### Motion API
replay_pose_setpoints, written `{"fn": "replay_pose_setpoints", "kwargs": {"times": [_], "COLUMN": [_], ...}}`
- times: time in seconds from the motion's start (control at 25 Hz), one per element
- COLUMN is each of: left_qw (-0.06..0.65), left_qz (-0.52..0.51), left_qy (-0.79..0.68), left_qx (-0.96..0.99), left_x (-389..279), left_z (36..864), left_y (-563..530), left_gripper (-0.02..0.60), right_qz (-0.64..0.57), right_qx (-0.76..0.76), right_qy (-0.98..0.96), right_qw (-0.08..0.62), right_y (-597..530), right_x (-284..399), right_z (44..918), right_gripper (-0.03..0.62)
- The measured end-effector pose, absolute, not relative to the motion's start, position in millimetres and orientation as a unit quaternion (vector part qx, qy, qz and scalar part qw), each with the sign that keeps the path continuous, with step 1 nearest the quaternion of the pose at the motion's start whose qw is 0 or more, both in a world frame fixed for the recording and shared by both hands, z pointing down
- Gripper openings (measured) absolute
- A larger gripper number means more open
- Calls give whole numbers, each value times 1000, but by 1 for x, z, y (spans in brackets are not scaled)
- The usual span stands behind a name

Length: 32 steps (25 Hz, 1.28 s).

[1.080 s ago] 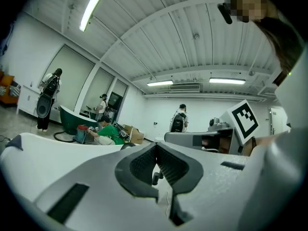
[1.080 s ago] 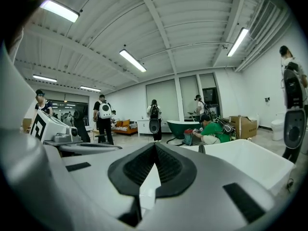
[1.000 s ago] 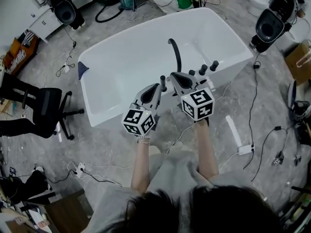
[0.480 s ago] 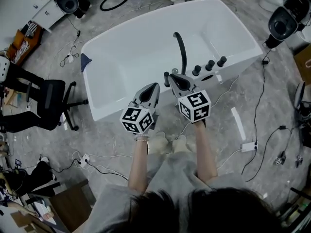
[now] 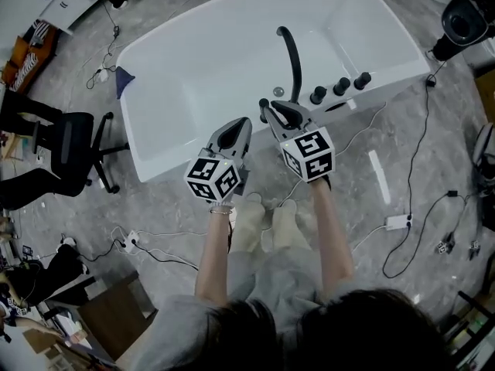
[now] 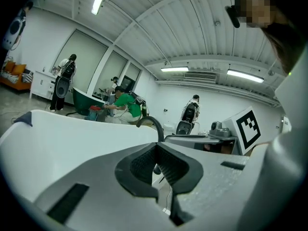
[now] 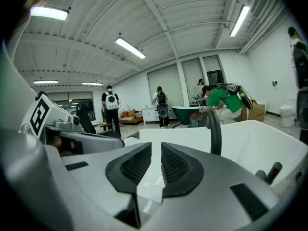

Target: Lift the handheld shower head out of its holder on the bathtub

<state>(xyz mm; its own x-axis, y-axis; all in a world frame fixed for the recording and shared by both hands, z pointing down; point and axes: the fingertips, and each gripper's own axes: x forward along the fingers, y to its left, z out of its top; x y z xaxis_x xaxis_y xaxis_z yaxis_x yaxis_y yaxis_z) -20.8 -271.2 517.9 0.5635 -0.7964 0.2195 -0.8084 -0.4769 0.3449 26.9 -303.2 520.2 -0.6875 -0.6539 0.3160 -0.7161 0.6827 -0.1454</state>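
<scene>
Shower head (image 5: 264, 106) stands upright in its holder on the near rim of the white bathtub (image 5: 193, 76), at the centre of the head view, below the curved black spout (image 5: 292, 52). Your right hand-held gripper (image 5: 272, 112) is just beside it. Its jaws have just been opening and now stand a little apart, with nothing between them. Your left hand-held gripper (image 5: 242, 123), slightly to the lower left, has its jaws together and holds nothing.

On the near rim of the bathtub (image 5: 174, 157), knobs (image 5: 340, 87) stand at three o'clock from the spout (image 5: 292, 56); chair (image 5: 66, 141) at nine o'clock.
</scene>
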Motion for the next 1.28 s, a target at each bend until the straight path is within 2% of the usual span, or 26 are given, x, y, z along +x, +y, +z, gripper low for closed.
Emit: {"fn": "replay_pose_setpoints", "kwargs": {"times": [0.48,0.68,1.28], "left_qw": [232,244,244], "left_qz": [23,23,33], "left_qy": [-486,-491,-494], "left_qx": [842,836,834], "left_x": [-40,-40,-38], "left_z": [591,619,651], "left_y": [-290,-301,-312], "left_gripper": [5,5,5], "right_qz": [140,132,135], "right_qx": [349,330,316], "right_qy": [-914,-916,-922], "right_qw": [154,185,180], "right_y": [-328,-336,-357], "right_x": [17,10,-13], "right_z": [603,636,676], "right_gripper": [143,150,156]}}
